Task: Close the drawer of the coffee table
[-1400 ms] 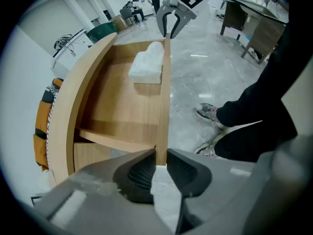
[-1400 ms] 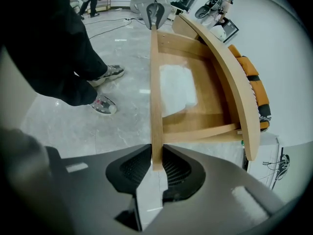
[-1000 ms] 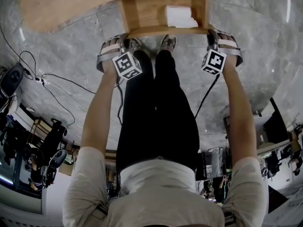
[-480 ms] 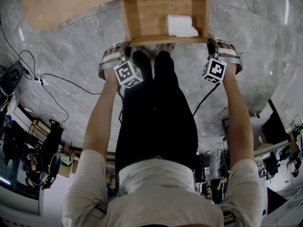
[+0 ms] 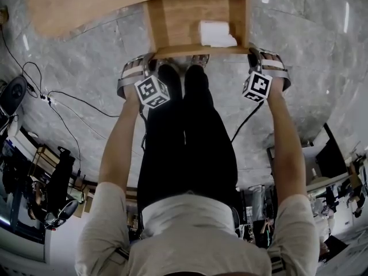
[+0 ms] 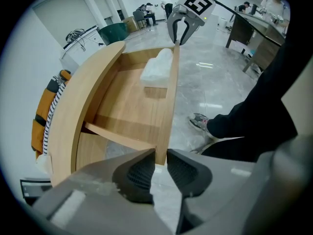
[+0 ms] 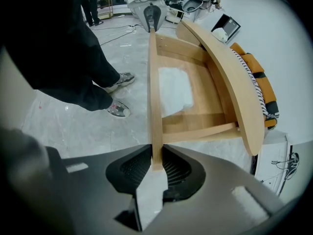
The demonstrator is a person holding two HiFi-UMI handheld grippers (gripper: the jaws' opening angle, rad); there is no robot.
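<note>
A: Where is the drawer [image 5: 184,19] standing?
B: It is standing pulled out from under the table top [image 5: 86,7], toward the person, with its open side up. A white bundle [image 5: 217,33] is lying inside at the right, just beside the front panel [image 5: 198,51].

A: What is the left gripper [image 6: 161,156] doing?
B: It is pointing steeply down at the panel's left end. Its jaws are sitting a narrow way apart, one on each face of the board, with the board's corner between the tips. The pads are looking flush on the wood, so I am noting a grip on the panel.

A: And the right gripper [image 7: 156,156]?
B: It is doing the same at the panel's right end. Its jaws are standing only as far apart as the board is thick, and both pads are pressing on the board's faces.

A: How are the two lying relative to each other?
B: They are sitting well apart, at opposite ends of the near edge, with the person's legs between them.

A: What are the surroundings showing?
B: A shoe [image 6: 199,122] is resting on the grey floor [image 5: 86,68] just near the panel. Cables [image 5: 63,99] are trailing across the floor at the left.
</note>
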